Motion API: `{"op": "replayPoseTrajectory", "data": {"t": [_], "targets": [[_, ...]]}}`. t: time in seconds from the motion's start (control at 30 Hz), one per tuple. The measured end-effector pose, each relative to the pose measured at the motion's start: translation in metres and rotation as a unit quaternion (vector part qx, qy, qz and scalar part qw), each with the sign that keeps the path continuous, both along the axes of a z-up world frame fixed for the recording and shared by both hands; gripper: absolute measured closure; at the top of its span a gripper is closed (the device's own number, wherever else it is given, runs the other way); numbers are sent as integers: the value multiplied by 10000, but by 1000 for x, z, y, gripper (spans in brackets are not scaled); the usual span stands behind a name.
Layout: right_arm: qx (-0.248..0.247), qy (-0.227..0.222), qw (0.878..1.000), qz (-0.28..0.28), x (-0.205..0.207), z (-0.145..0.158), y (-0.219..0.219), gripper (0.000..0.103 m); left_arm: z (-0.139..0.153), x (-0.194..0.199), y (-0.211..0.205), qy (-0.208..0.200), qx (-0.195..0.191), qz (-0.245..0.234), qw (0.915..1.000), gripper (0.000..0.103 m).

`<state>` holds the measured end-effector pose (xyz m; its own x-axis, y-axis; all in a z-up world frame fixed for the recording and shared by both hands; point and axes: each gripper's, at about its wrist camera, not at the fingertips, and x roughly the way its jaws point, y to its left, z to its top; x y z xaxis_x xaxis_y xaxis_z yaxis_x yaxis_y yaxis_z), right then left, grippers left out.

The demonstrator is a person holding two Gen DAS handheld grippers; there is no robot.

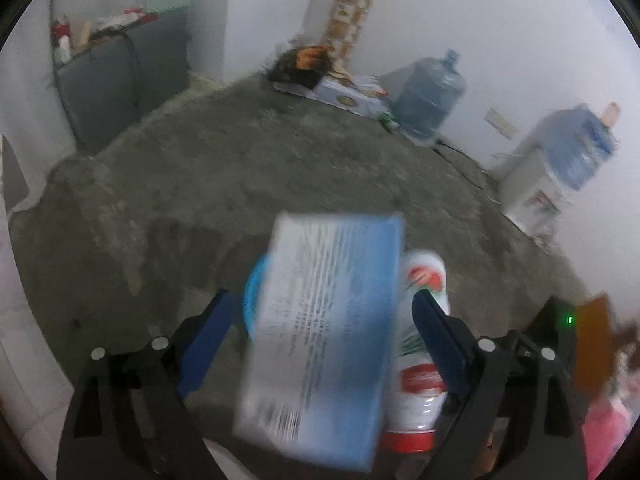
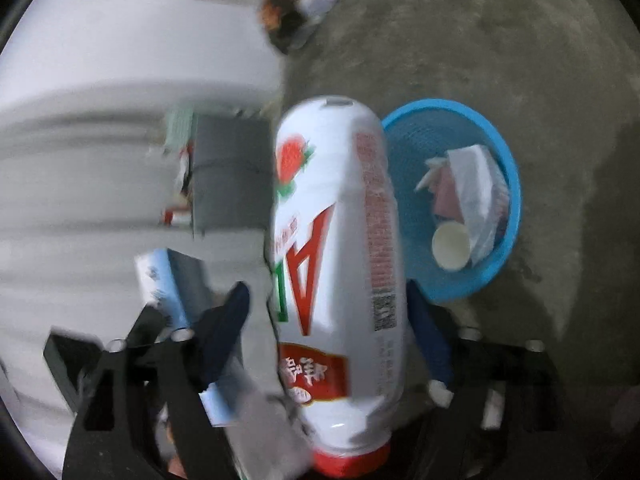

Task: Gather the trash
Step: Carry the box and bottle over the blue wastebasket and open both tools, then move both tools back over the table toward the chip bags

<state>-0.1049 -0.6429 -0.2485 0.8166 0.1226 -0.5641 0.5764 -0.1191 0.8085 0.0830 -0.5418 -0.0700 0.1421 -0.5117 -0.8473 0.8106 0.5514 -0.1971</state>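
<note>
A blue and white carton (image 1: 320, 340) is seen between the wide-spread fingers of the left gripper (image 1: 322, 316), with clear gaps on both sides, so that it is not gripped. Behind it a white bottle (image 1: 420, 344) with a red cap and part of a blue basket (image 1: 253, 296) are visible on the grey concrete floor (image 1: 200, 184). In the right wrist view, the same bottle (image 2: 336, 260) lies between the parted fingers of the right gripper (image 2: 326, 312), cap towards the camera; a gap shows at the left finger, while contact at the right finger cannot be told. The basket (image 2: 508, 184) is placed just beyond, and a paper cup (image 2: 451, 245) and crumpled wrappers (image 2: 468, 184) are held in it. Two water jugs (image 1: 430, 94) are seen by the far wall.
</note>
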Motion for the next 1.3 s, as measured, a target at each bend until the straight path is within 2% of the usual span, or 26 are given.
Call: {"op": "replayPoseTrajectory", "data": {"t": [0.07, 0.17, 0.23, 0.3, 0.47, 0.57, 0.6, 0.7, 0.83, 0.93, 1.1, 1.2, 1.3], "targets": [[147, 255, 9995, -118, -4, -14, 1, 26, -6, 2, -3, 12, 118, 84, 9999, 15], [106, 128, 9998, -88, -14, -16, 21, 26, -3, -2, 17, 302, -131, 16, 9995, 13], [-38, 321, 9994, 78, -22, -14, 35, 26, 3, -3, 45, 195, -249, 197, 9993, 13], [-107, 378, 9991, 146, -27, -11, 43, 26, 7, -3, 68, 76, -332, 504, 9981, 10], [-717, 629, 9938, 578, -24, 20, 55, 26, 22, -3, 122, 389, -729, 724, 9939, 10], [-1583, 734, 9786, 1091, -9, 60, 70, 24, 37, -3, 157, 440, -834, 854, 9919, 10], [-2032, 695, 9677, 1322, -1, 81, 79, 19, 43, -3, 168, 461, -870, 877, 9913, 8], [-2694, 448, 9461, 1743, 14, 116, 98, 17, 61, -9, 209, 275, -935, 956, 9906, 6], [-2847, -87, 9328, 2208, 30, 145, 123, 17, 74, -20, 270, -171, -867, 1027, 9908, 6], [-2913, -286, 9242, 2454, 42, 154, 138, 17, 77, -25, 312, -460, -696, 1200, 9893, 6], [-3030, -399, 9088, 2841, 62, 160, 166, 17, 70, -32, 380, -528, -488, 1527, 9857, 6], [-3010, -575, 9017, 3049, 76, 173, 180, 17, 66, -38, 421, -469, -684, 1881, 9786, 6], [-3069, -742, 8913, 3255, 93, 191, 199, 17, 61, -41, 459, -193, -1102, 2156, 9700, 6]]}}
